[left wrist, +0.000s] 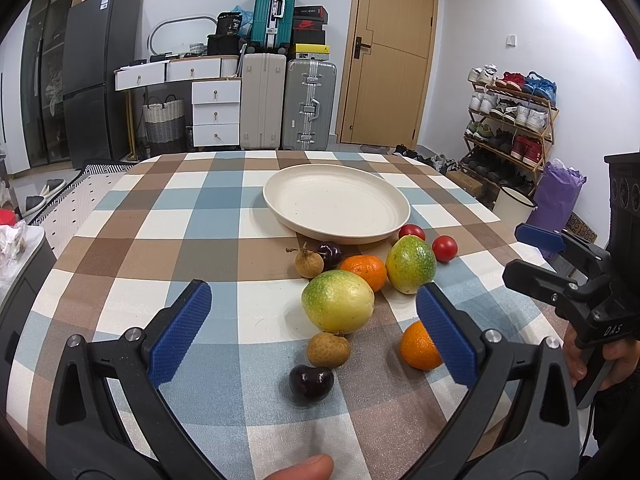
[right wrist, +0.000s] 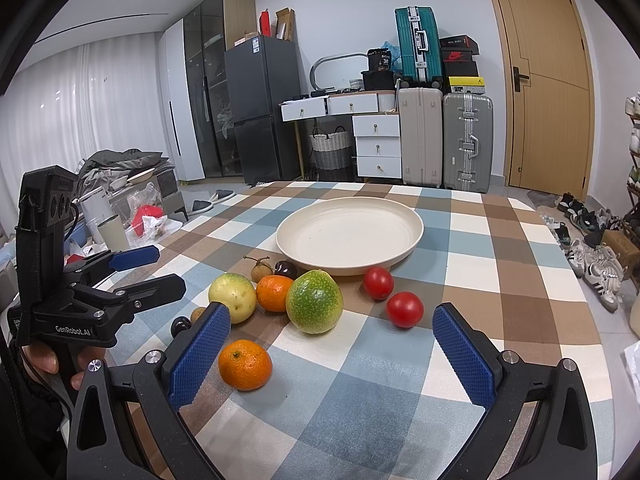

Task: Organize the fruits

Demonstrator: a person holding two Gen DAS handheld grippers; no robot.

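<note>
Suitcases (left wrist: 288, 108), a wooden door (left wrist: 390, 52) and a shoe rack (left wrist: 512, 120) line the far wall behind a counter (left wrist: 120, 248) covered in a blue, brown and white check cloth. On it sits a cream plate (left wrist: 336, 200), bare, and all the fruit lies loose on the cloth just on the near side of it. Two green-yellow oval fruits dominate: the nearer oval fruit (left wrist: 338, 301) lies with its long axis running roughly left to right, while the farther oval fruit (left wrist: 411, 264) stands more upright, its narrow end tipped toward the plate. Between them rests a mandarin (left wrist: 365, 271), touching or nearly touching both. A second mandarin (right wrist: 245, 364) sits apart, nearer the tools. Two red tomatoes (left wrist: 445, 248) lie by the plate's rim, one almost touching it. A brown longan (left wrist: 328, 350) and a dark cherry (left wrist: 311, 382) sit in front of the nearer oval fruit; another longan (left wrist: 309, 263), stem pointing left, and another cherry (left wrist: 330, 254) lie near the plate. The left tool (left wrist: 314, 332) hangs above the near fruit with its blue pads spread wide, gripping nothing. The right tool (right wrist: 332, 348) is likewise spread wide and empty, the second mandarin just inside its left pad.
</note>
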